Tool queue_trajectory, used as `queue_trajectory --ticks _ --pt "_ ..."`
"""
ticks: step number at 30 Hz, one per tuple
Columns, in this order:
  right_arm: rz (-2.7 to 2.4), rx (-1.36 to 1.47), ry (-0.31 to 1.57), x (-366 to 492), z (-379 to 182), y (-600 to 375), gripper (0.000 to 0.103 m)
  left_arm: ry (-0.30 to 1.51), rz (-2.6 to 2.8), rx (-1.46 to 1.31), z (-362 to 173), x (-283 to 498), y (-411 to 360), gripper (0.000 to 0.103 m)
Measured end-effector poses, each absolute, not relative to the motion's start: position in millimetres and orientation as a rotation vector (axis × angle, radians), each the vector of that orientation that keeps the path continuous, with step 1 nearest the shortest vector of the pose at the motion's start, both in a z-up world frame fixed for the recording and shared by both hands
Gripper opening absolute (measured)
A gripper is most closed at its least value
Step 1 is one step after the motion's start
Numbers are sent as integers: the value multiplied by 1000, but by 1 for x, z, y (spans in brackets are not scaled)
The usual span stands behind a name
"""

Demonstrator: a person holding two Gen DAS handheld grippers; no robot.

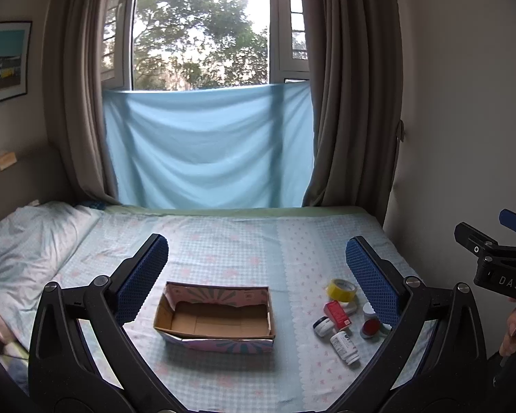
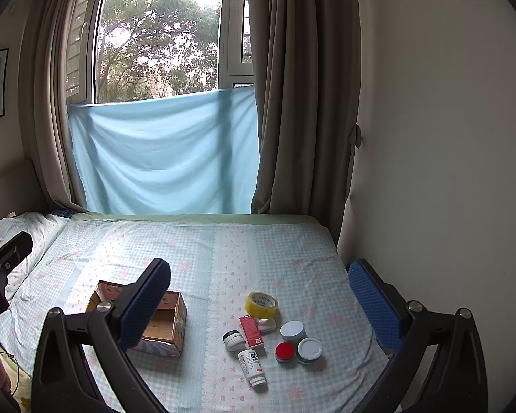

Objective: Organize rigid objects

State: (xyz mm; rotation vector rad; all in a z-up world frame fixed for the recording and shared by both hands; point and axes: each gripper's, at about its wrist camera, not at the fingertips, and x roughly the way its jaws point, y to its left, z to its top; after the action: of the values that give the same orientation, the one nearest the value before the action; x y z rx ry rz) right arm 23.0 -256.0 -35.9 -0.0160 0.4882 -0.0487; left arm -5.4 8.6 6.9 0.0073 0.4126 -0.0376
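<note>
My right gripper [image 2: 258,304] and left gripper [image 1: 256,275] both gape wide, holding nothing. The bottle [image 2: 253,367] lies nearest, beside jars [image 2: 293,331] and tape [image 2: 261,305]; the box [image 1: 215,316] sits left, empty. I'd pinch the bottle across its body.

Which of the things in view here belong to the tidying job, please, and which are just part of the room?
Belongs to the job:
cardboard box, empty
yellow tape roll
red carton
white bottle, lying down
red-lidded jar
white-lidded jars
small white jar

Just lying about:
pillow
blue cloth
curtains
framed picture
</note>
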Motion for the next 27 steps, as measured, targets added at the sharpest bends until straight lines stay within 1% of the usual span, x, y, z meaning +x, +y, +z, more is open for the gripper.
queue_trajectory --ticks 27 --pt "-48 -7 501 22 -37 -248 103 410 -42 12 6 -4 10 102"
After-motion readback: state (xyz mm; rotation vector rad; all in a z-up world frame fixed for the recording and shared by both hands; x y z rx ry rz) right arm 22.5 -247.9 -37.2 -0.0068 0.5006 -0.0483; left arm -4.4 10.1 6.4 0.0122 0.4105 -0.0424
